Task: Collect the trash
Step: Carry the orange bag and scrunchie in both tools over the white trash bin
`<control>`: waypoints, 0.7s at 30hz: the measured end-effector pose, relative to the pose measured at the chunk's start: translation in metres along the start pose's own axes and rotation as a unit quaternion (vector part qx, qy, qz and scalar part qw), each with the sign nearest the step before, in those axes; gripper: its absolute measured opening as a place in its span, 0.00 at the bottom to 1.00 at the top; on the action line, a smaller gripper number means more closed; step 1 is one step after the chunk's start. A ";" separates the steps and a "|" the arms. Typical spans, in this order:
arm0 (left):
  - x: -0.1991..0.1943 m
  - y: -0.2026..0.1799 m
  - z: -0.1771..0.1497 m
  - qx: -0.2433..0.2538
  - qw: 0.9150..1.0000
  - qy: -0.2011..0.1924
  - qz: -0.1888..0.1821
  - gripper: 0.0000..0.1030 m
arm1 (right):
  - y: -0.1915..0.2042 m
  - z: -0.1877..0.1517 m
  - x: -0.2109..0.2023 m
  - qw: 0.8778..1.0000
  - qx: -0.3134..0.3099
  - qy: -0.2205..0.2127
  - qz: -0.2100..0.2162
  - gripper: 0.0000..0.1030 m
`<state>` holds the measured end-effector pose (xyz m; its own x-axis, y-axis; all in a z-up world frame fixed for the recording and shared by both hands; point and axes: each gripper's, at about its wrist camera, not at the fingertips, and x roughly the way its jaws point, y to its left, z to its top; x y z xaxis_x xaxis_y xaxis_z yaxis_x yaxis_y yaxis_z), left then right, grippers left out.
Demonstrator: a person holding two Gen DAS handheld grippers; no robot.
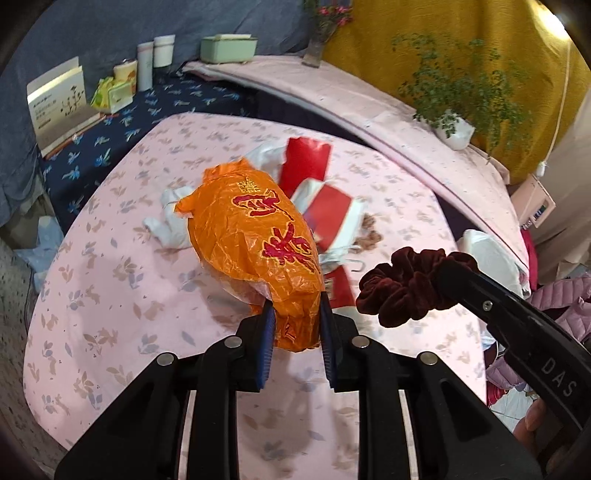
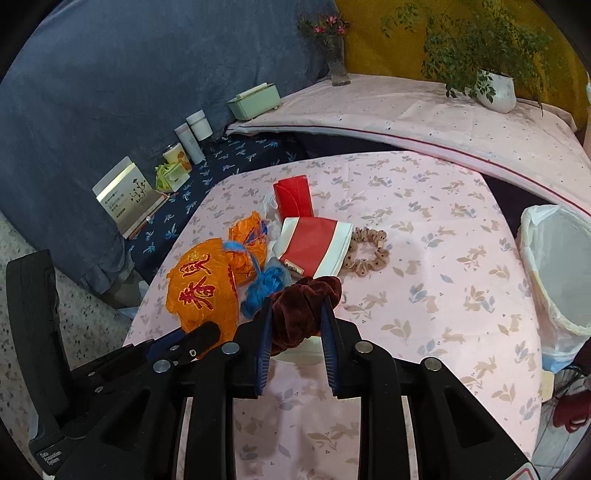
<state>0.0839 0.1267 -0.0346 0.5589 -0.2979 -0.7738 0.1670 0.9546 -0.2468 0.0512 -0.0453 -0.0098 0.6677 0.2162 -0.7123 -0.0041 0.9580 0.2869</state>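
Pink floral-clothed table (image 2: 424, 258); blue drape (image 2: 129, 74) behind, yellow drape (image 1: 424, 22) right; speckled floor (image 2: 92, 325).

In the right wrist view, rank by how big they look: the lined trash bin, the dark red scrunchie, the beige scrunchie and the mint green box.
1. Lined trash bin, though cut off by the frame edge.
2. Dark red scrunchie, but nearest the camera.
3. Beige scrunchie and mint green box: too alike to rank.

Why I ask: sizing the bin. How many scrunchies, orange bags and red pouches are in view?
Scrunchies: 2, maroon scrunchie, beige scrunchie
Orange bags: 2, held orange bag, crumpled orange bag
Red pouches: 2, red pouch, red-and-white pouch
Total: 6
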 end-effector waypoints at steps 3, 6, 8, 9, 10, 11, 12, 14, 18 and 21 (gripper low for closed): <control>-0.012 -0.022 0.002 0.015 1.000 -0.012 -0.005 0.21 | -0.013 0.005 -0.022 1.000 0.007 -0.022 0.000 0.23; -0.023 -0.045 0.006 0.031 0.999 -0.022 -0.017 0.21 | -0.028 0.011 -0.043 0.999 0.016 -0.044 -0.004 0.23; -0.028 -0.062 0.008 0.044 0.998 -0.029 -0.024 0.21 | -0.040 0.014 -0.057 0.998 0.023 -0.060 -0.010 0.23; -0.030 -0.070 0.009 0.051 0.998 -0.032 -0.027 0.21 | -0.047 0.016 -0.063 0.997 0.028 -0.067 -0.012 0.23; -0.031 -0.077 0.010 0.057 0.997 -0.035 -0.030 0.21 | -0.053 0.018 -0.069 0.997 0.032 -0.074 -0.015 0.23; -0.032 -0.085 0.011 0.062 0.997 -0.036 -0.034 0.21 | -0.060 0.019 -0.074 0.996 0.037 -0.081 -0.019 0.23; -0.032 -0.092 0.012 0.067 0.996 -0.037 -0.038 0.21 | -0.066 0.020 -0.079 0.995 0.041 -0.087 -0.023 0.23; -0.031 -0.109 0.012 0.079 0.995 -0.036 -0.046 0.21 | -0.079 0.022 -0.088 0.993 0.051 -0.099 -0.032 0.23; -0.026 -0.142 0.011 0.109 0.992 -0.037 -0.056 0.21 | -0.108 0.024 -0.101 0.989 0.074 -0.115 -0.056 0.23; -0.017 -0.164 0.011 0.125 0.989 -0.030 -0.066 0.21 | -0.130 0.026 -0.105 0.986 0.083 -0.120 -0.078 0.23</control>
<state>0.0559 -0.0246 0.0255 0.5655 -0.4257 -0.7064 0.4332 0.8821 -0.1848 0.0004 -0.1979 0.0442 0.8070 -0.0018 -0.5905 0.2219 0.9276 0.3004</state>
